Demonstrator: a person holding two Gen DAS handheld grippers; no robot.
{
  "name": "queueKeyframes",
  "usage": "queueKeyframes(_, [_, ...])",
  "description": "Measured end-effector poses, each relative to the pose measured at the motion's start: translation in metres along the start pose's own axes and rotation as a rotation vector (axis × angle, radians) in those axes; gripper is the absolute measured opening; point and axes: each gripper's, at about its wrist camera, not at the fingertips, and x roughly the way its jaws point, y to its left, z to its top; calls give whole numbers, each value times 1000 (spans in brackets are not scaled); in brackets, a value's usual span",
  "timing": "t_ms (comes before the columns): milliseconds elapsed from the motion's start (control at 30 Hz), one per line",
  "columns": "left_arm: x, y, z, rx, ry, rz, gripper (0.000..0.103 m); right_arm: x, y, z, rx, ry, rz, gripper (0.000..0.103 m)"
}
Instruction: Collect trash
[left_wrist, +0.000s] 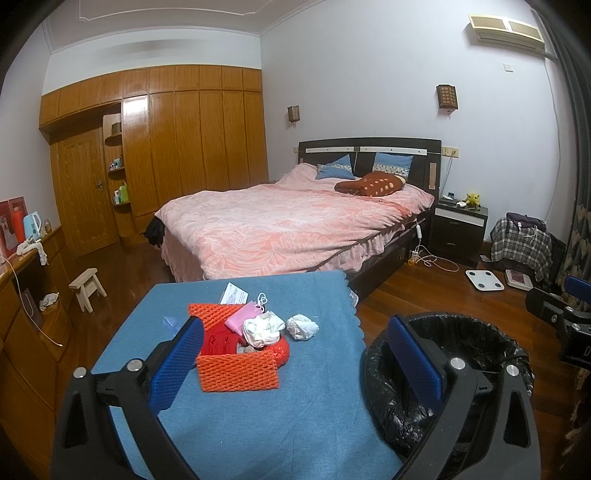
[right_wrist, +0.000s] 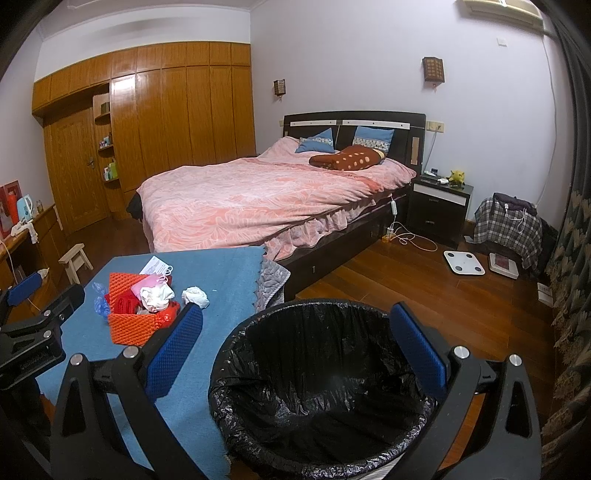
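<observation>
Blue-clothed table (left_wrist: 258, 424) with trash heap (left_wrist: 255, 332); bin (right_wrist: 321, 387) seemingly empty only rightward; both tongs spread.

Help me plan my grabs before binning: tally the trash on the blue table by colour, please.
Orange foam netting: 2
White crumpled tissue: 2
Red wrapper: 1
Pink piece: 1
White printed slip: 1
Clear bluish plastic: 1
Total: 8; more may be hidden in the heap.
</observation>
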Motion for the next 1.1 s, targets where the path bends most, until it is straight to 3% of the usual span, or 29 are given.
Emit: queueKeyframes(1100, [0,0,0,3,4,0,97,2,-1,-1,4,5,3,99])
